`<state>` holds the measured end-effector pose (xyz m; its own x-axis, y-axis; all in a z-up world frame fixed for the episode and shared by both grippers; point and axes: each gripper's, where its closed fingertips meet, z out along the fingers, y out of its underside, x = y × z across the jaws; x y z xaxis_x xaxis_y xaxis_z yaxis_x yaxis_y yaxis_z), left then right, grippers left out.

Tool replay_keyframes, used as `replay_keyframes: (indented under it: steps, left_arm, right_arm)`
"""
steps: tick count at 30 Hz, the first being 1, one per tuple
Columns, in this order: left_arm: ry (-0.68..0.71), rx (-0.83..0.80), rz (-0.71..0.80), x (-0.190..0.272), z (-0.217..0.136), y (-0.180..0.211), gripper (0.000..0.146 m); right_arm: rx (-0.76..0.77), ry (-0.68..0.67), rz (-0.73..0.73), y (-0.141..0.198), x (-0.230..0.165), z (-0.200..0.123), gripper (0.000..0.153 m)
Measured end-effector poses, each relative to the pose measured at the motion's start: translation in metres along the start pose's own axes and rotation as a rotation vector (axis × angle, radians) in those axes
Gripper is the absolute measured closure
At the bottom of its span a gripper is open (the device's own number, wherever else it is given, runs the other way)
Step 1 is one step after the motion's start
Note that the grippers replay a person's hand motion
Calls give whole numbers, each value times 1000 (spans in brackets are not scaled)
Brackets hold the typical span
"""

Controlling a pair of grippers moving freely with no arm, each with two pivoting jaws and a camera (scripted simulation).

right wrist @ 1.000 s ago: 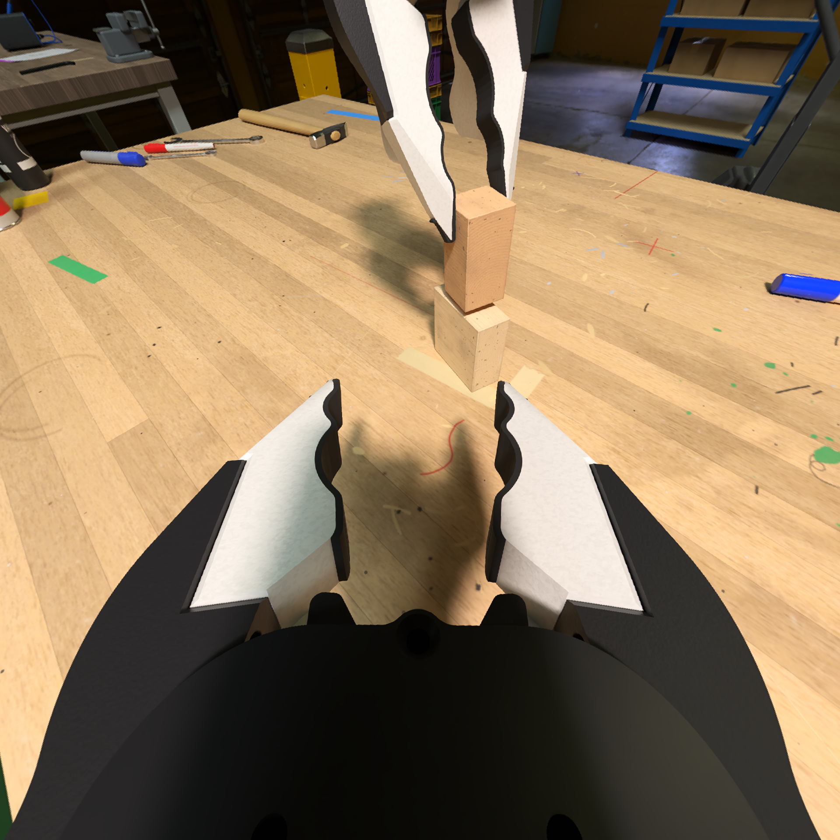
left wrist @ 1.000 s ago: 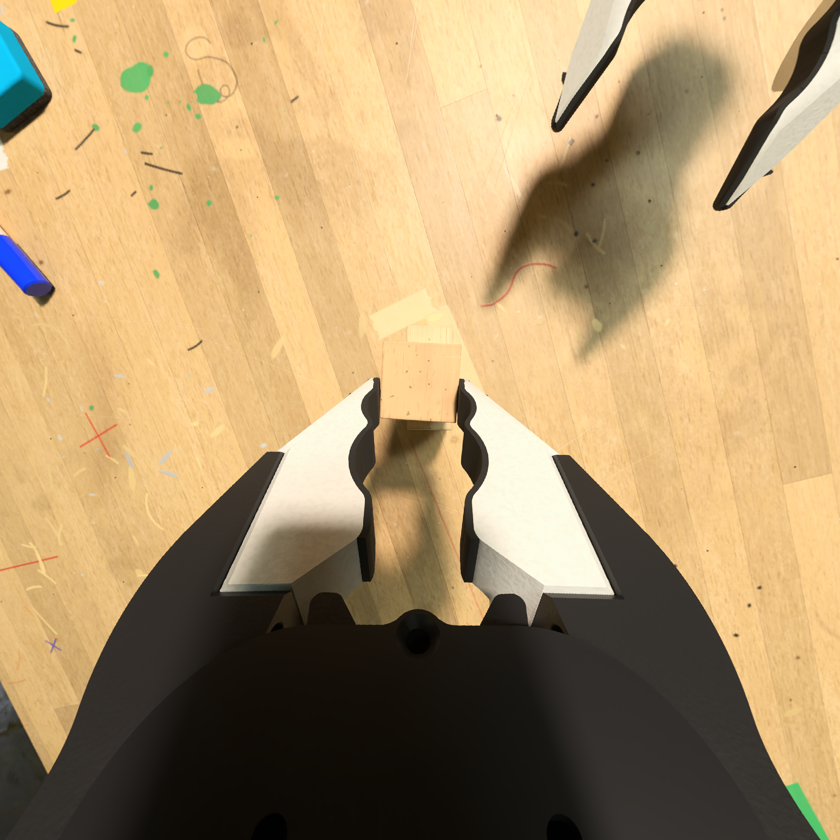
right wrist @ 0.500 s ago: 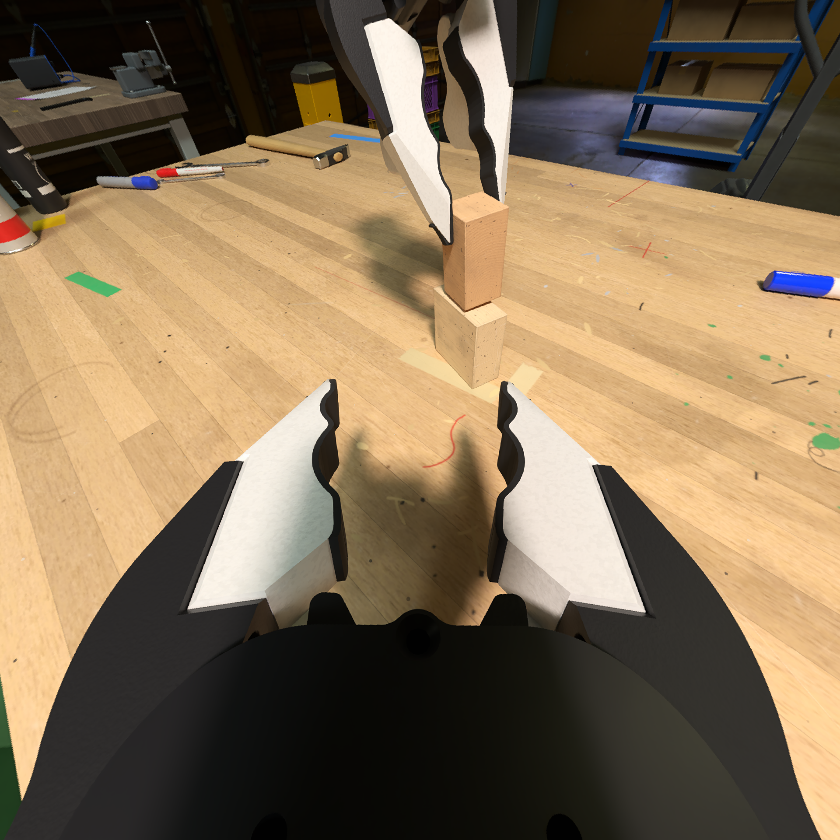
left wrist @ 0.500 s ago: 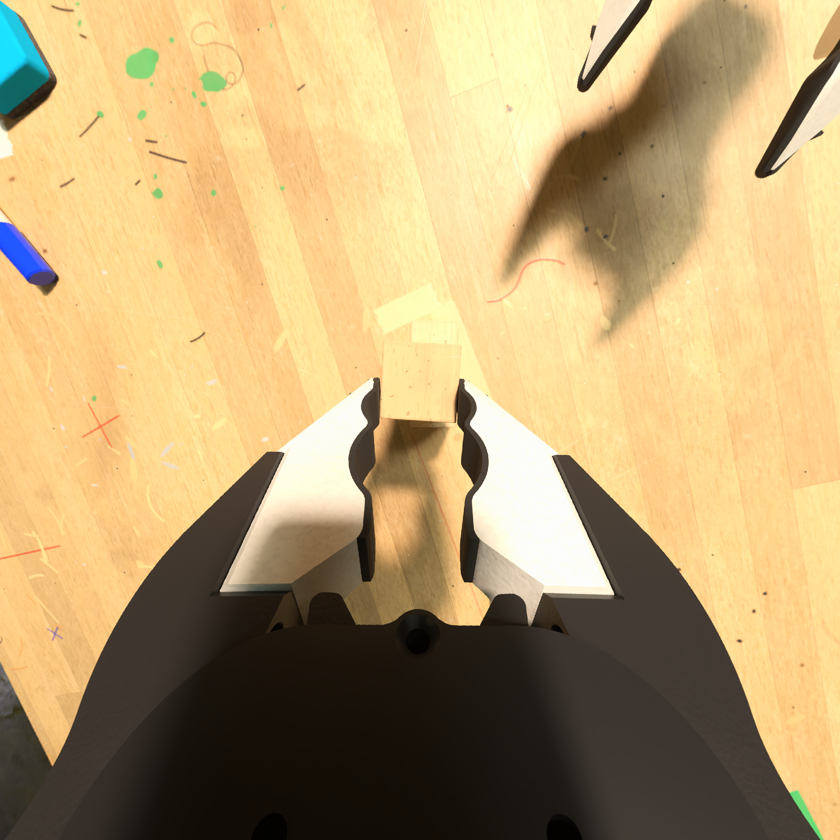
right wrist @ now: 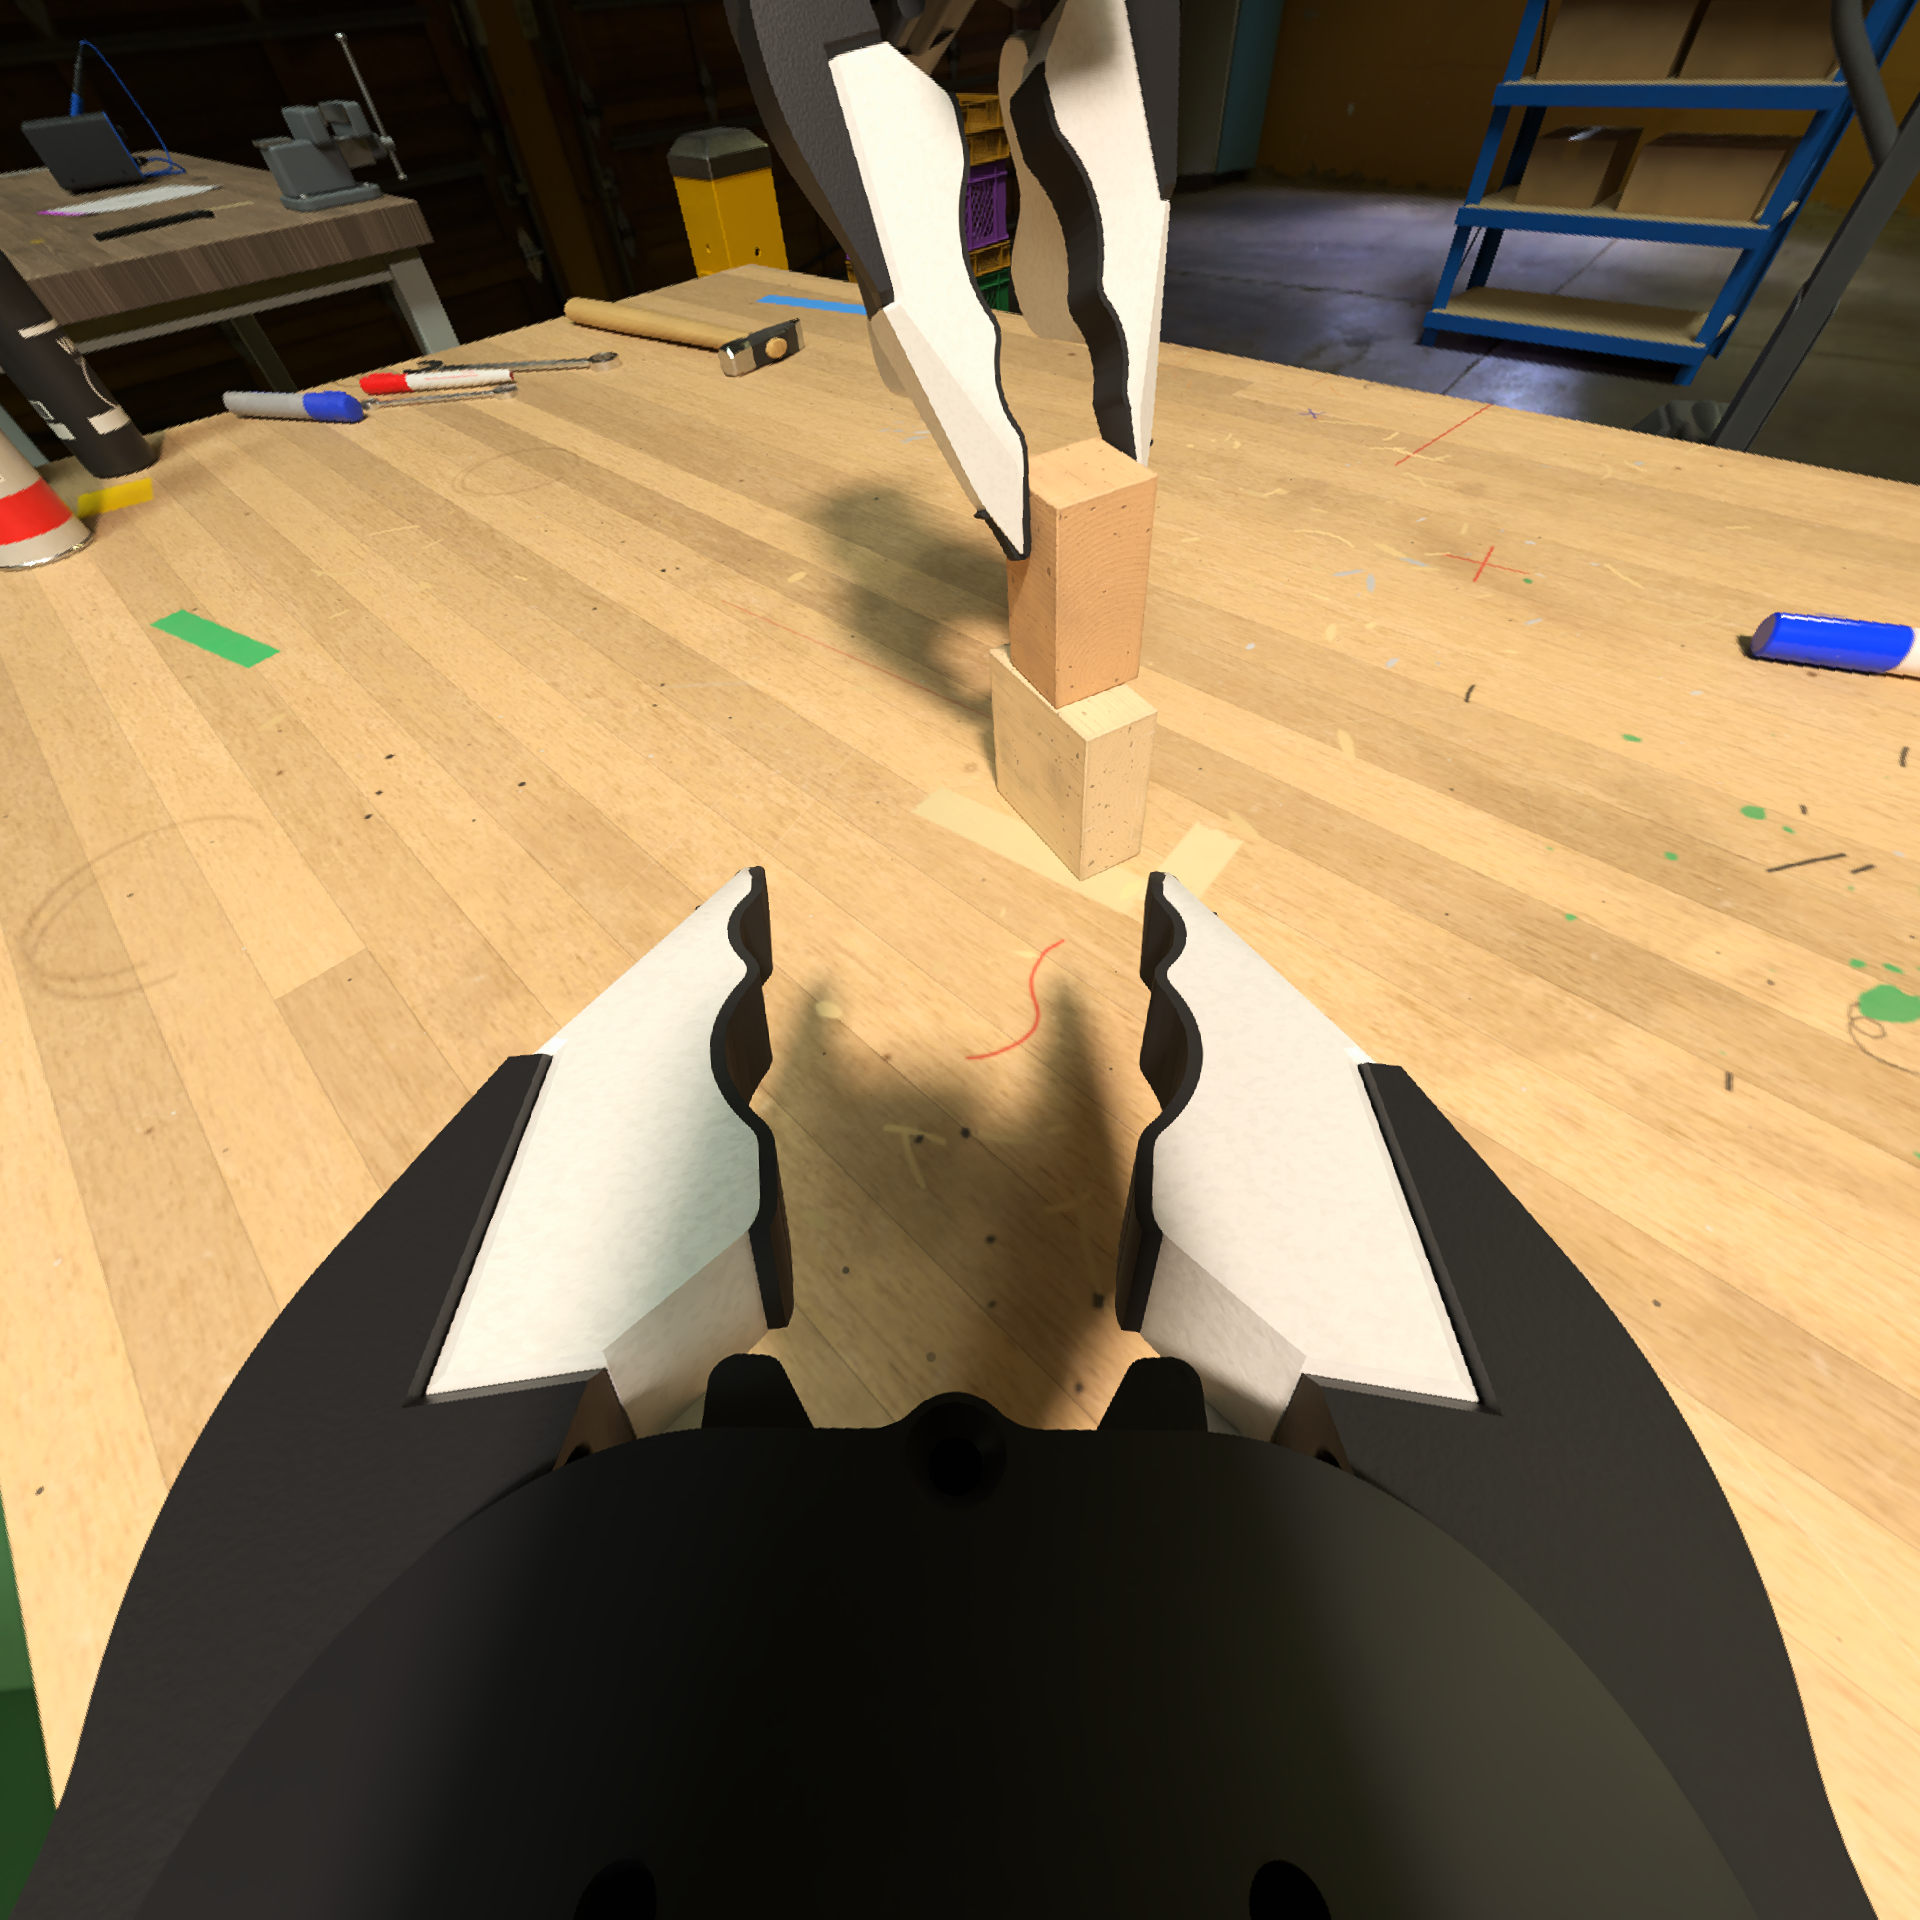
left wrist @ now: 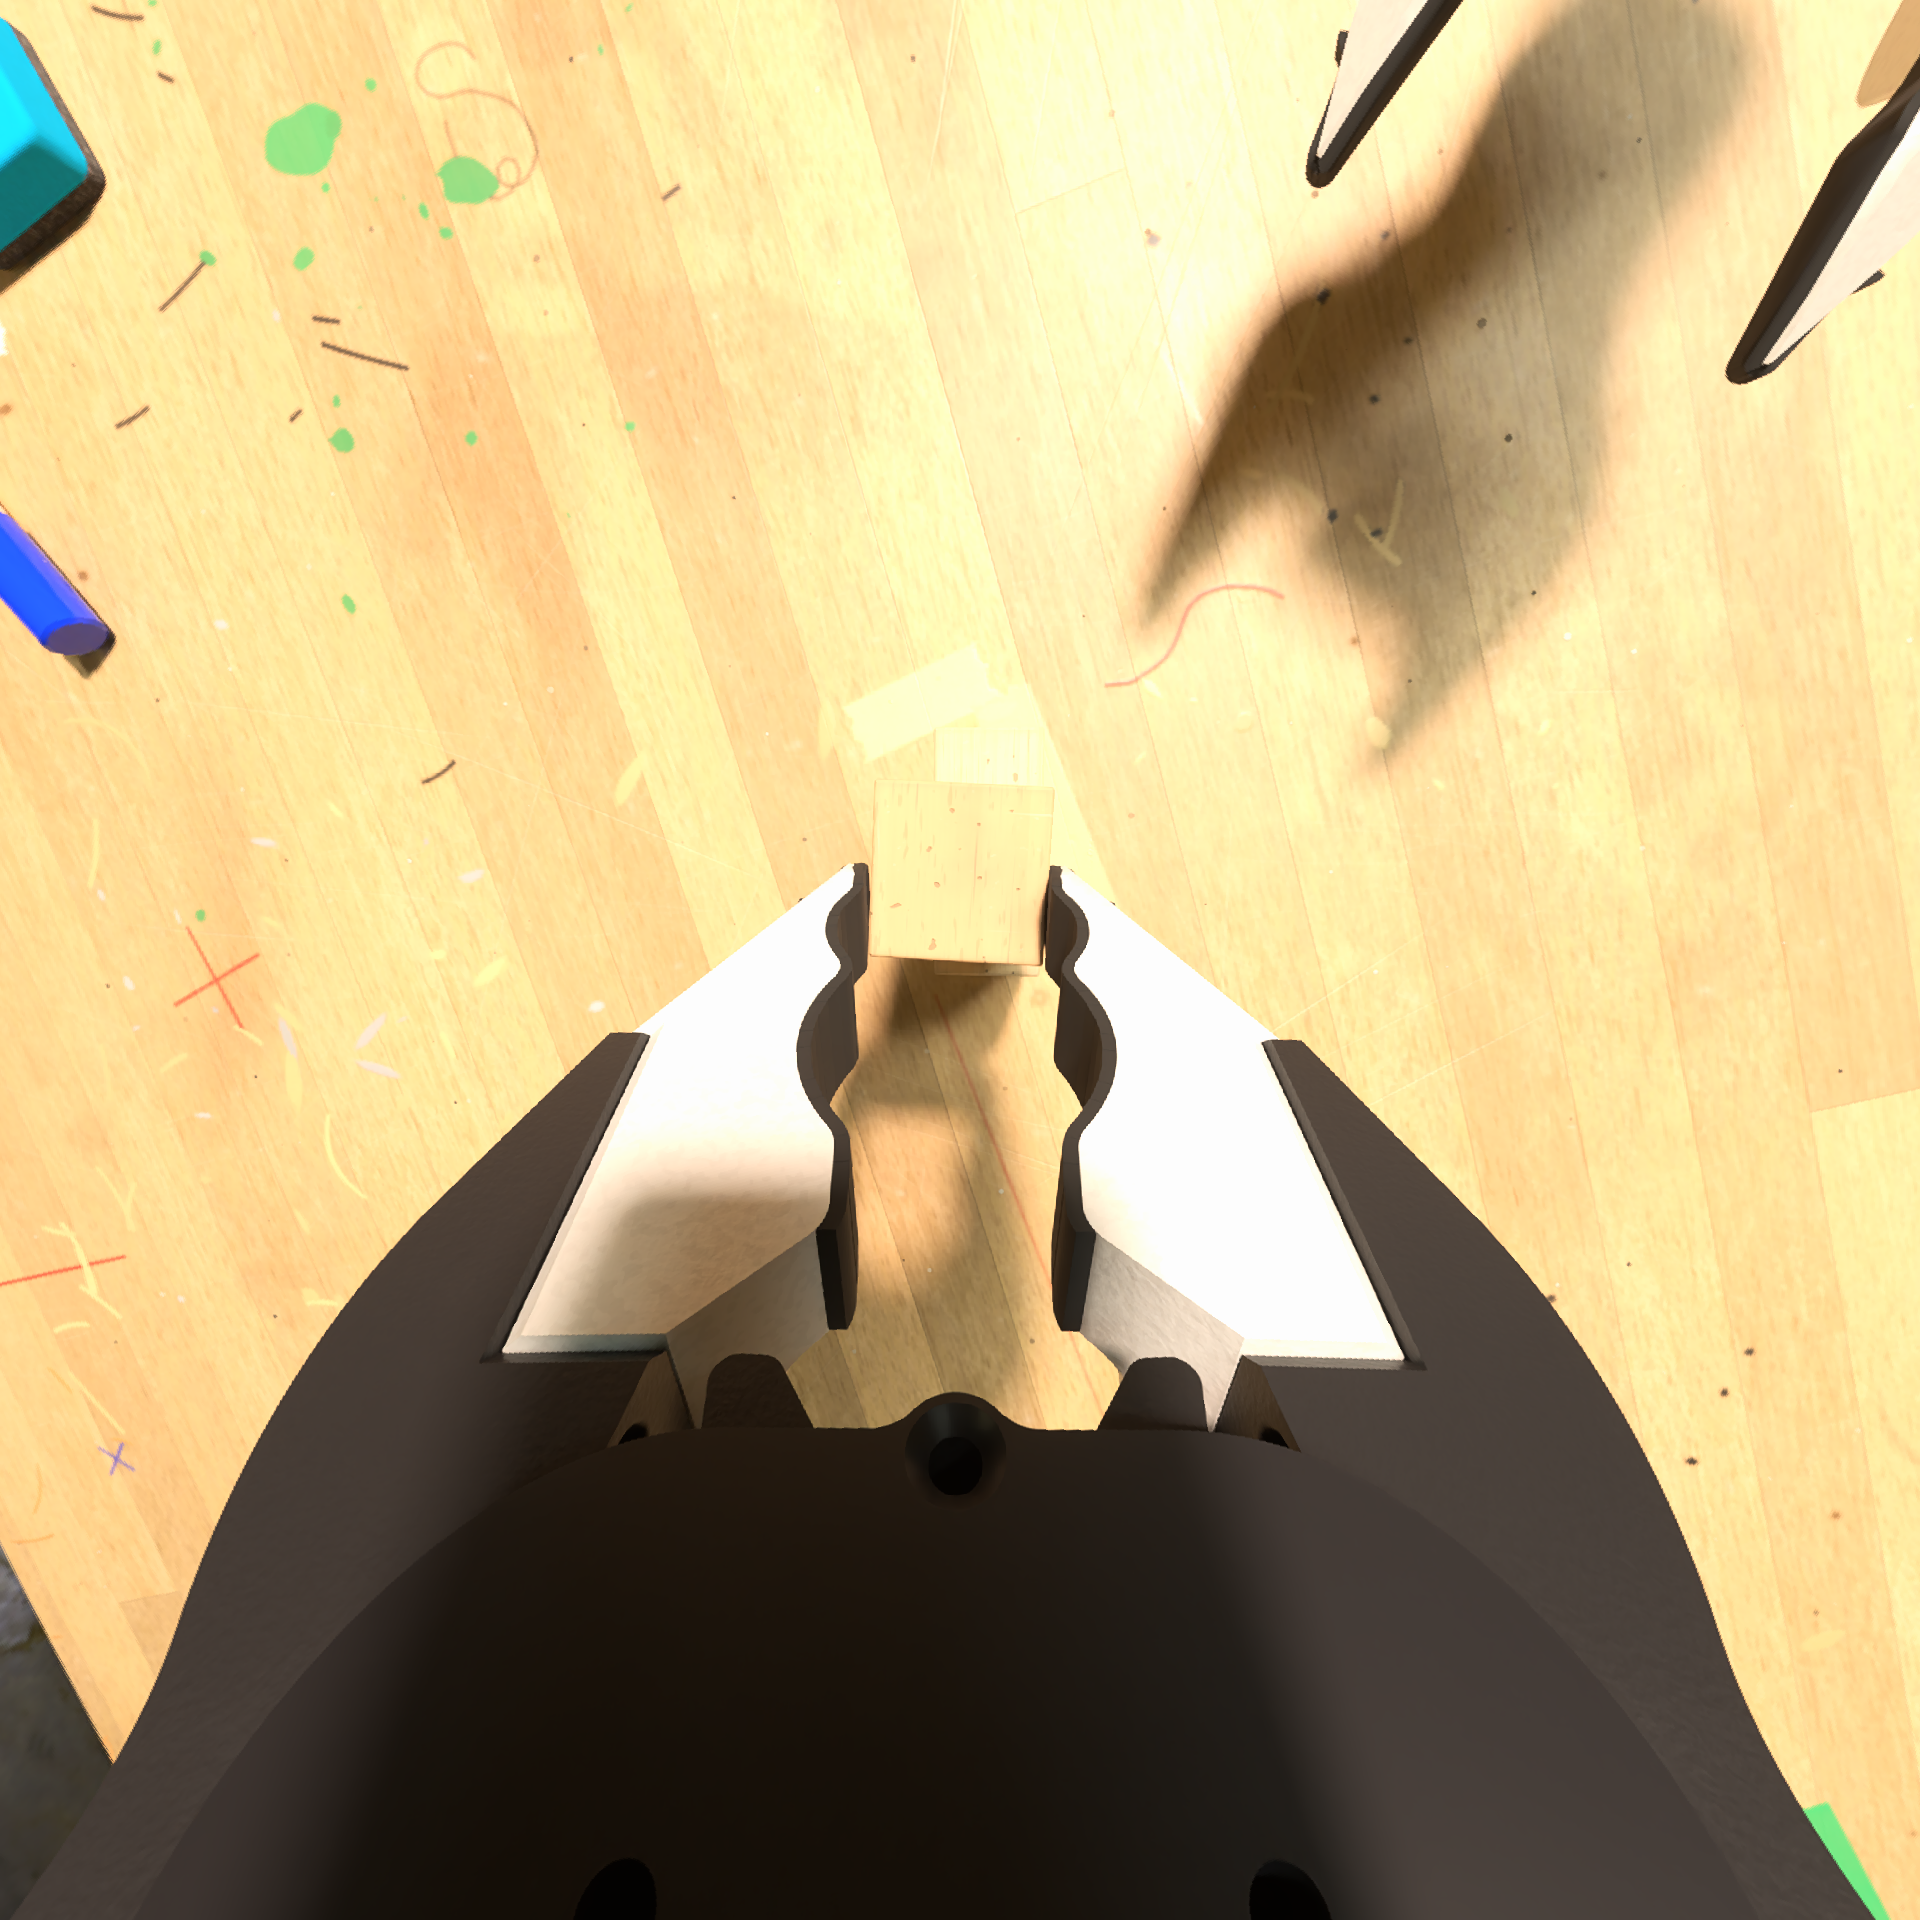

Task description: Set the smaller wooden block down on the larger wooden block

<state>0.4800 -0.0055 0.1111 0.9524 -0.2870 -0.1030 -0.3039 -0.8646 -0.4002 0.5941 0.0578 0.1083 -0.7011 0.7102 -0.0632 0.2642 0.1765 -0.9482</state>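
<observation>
The smaller, reddish wooden block [right wrist: 1086,582] stands upright with its bottom on the top of the larger, paler wooden block [right wrist: 1070,769], which rests on the table. My left gripper [right wrist: 1075,499] points down from above and is shut on the smaller block's upper end. In the left wrist view the block's top face [left wrist: 961,873] sits between the fingertips, and the larger block [left wrist: 987,756] peeks out beyond it. My right gripper [right wrist: 956,904] is open and empty, low over the table in front of the stack. Its fingers [left wrist: 1351,114] show at the top right of the left wrist view.
The wooden table top [right wrist: 520,790] carries a blue marker [right wrist: 1834,639] at the right, a hammer [right wrist: 686,332] and markers [right wrist: 301,405] at the far left, and a green tape strip [right wrist: 213,636]. A teal object [left wrist: 36,177] lies near the marker.
My right gripper has drawn back from the stack, still open. My left gripper has kept its hold on the smaller block, nearly still on the larger block.
</observation>
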Motion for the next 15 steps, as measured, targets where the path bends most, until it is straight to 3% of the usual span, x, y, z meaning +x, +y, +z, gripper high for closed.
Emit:
replay_keyframes:
  steps: [15]
  left_arm:
    - [-21,-7,6,-1,0,0,113]
  right_arm:
    - [-15,-16,-4,3,-3,2,80]
